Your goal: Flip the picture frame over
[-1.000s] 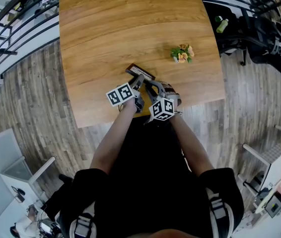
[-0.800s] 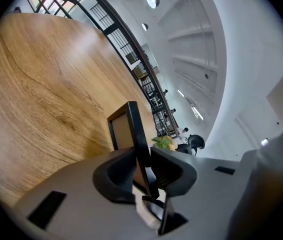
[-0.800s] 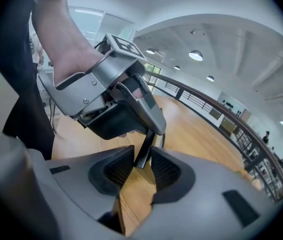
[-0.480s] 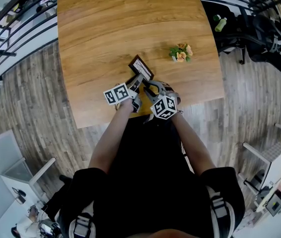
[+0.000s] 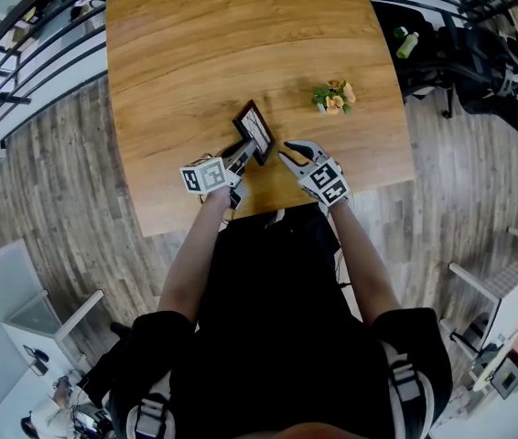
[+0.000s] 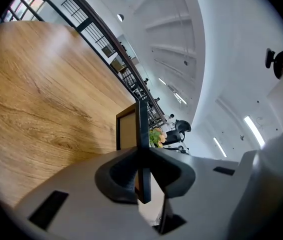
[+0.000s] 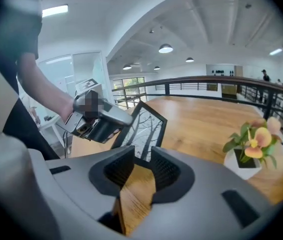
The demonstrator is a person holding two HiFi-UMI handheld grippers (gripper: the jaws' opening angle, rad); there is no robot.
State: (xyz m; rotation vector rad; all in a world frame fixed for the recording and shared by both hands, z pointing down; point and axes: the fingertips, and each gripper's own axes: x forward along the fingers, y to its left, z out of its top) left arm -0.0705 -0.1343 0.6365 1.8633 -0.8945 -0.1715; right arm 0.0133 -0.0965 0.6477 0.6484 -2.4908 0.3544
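Observation:
The dark picture frame (image 5: pixel 253 131) stands on edge above the wooden table (image 5: pixel 195 44), near its front edge. My left gripper (image 5: pixel 241 151) is shut on the frame's lower edge; its jaws have just been closing on it. In the left gripper view the frame (image 6: pixel 140 129) runs edge-on between the jaws. The right gripper view shows the frame's (image 7: pixel 144 129) tree picture facing me, with the left gripper (image 7: pixel 99 120) at its left side. My right gripper (image 5: pixel 288 151) is to the right of the frame, apart from it and open. Its jaws have just been closing a little on nothing.
A small white pot of orange flowers (image 5: pixel 335 98) stands on the table, right of the frame; it also shows as the pot (image 7: pixel 251 149) in the right gripper view. The table's front edge (image 5: pixel 268 210) is just under my hands. A railing (image 5: pixel 21 53) and black chairs (image 5: pixel 479 62) flank the table.
The frame rose from nearly flat to standing on edge. The left gripper took hold of it. The right gripper let go and drew away to the right.

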